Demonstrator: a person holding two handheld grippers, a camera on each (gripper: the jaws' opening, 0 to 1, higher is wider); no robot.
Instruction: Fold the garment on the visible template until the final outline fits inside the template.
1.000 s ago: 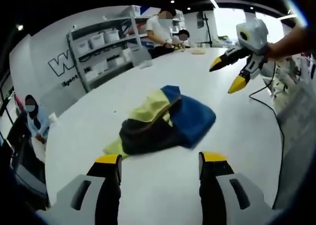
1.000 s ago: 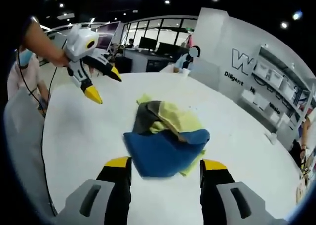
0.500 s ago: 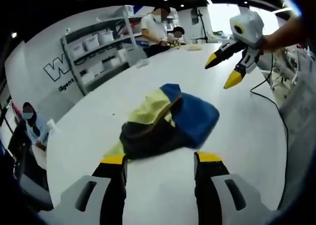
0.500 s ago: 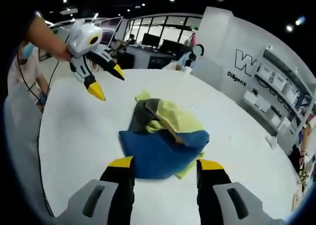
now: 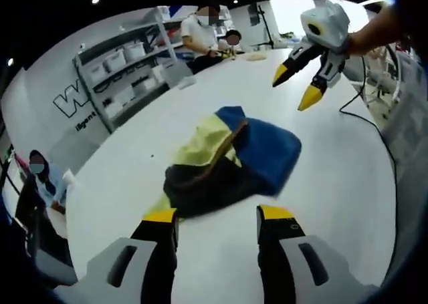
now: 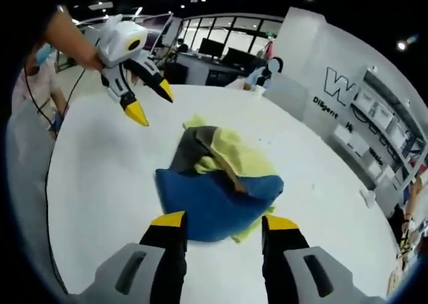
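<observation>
A crumpled garment (image 5: 226, 160) in blue, pale yellow and black lies bunched on the white table (image 5: 334, 184). In the left gripper view my left gripper (image 5: 217, 217) hangs open just short of its black edge, nothing between the jaws. The right gripper (image 5: 294, 90) shows at the upper right, open and held above the table beyond the garment. In the right gripper view the garment (image 6: 217, 177) has its blue part nearest, and my right gripper (image 6: 217, 220) stands open over that blue edge. The left gripper (image 6: 151, 100) floats open at the upper left. I cannot make out any template outline on the table.
White shelving (image 5: 134, 67) with bins stands past the table's far edge, and people (image 5: 204, 37) work there. A seated person (image 5: 43, 180) is at the left. A black cable (image 5: 371, 127) trails across the table at the right. A glass-walled office (image 6: 214, 50) lies behind.
Both cameras have edged nearer to the garment, which now sits closer to each pair of jaws. The garment itself has not moved.
</observation>
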